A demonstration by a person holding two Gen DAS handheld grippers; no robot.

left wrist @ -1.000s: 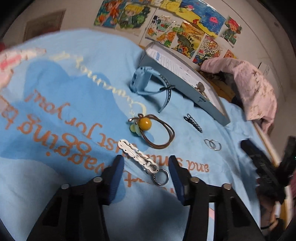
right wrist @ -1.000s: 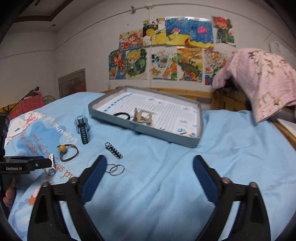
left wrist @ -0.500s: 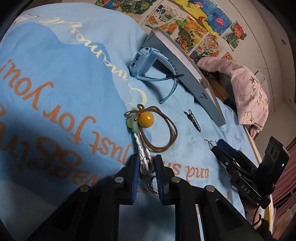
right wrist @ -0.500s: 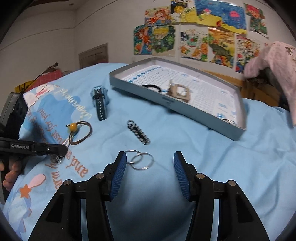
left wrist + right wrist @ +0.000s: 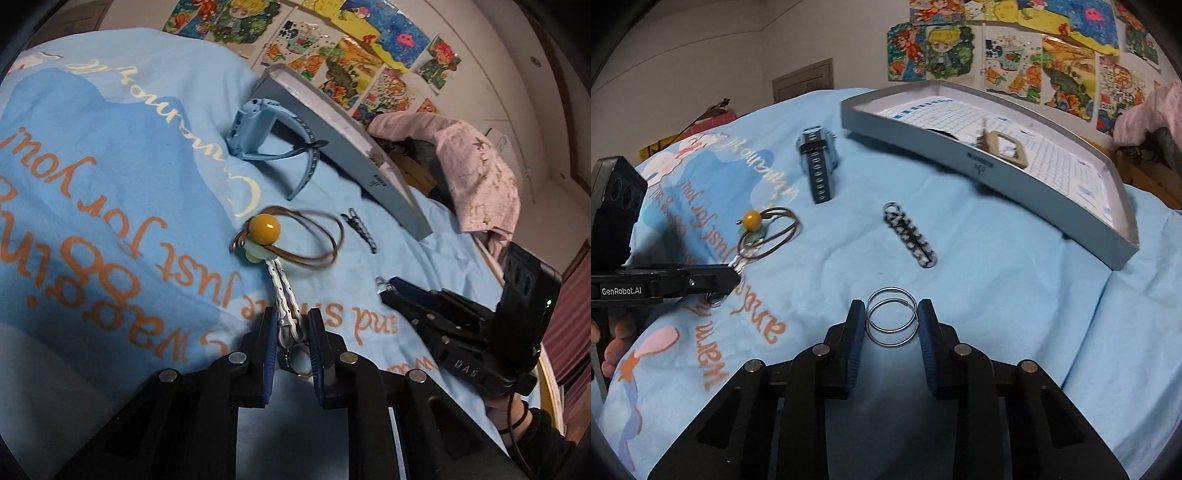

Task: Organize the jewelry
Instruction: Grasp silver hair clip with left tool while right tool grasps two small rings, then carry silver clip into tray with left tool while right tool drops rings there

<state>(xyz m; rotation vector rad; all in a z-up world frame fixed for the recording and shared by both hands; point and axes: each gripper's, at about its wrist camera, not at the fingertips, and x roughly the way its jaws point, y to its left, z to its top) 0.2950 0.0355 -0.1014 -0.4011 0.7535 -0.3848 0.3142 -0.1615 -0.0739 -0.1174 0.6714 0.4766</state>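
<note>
My left gripper (image 5: 290,326) is shut on a white chain keyring (image 5: 284,299); its far end touches a brown cord with a yellow bead (image 5: 264,229). My right gripper (image 5: 892,317) has closed around two linked metal rings (image 5: 892,321) on the blue blanket, its pads touching their sides. A blue watch (image 5: 816,162) and a black-and-white braided chain (image 5: 910,234) lie between the grippers and the grey tray (image 5: 997,158). The tray holds a tan clip (image 5: 1003,146) and a black band.
The blue printed blanket (image 5: 997,295) covers the bed. A pink cloth (image 5: 476,166) hangs at the right behind the tray. Drawings hang on the wall. The right gripper also shows in the left wrist view (image 5: 391,291).
Both grippers have closed and moved forward: the left one onto the white chain keyring, the right one around the two metal rings.
</note>
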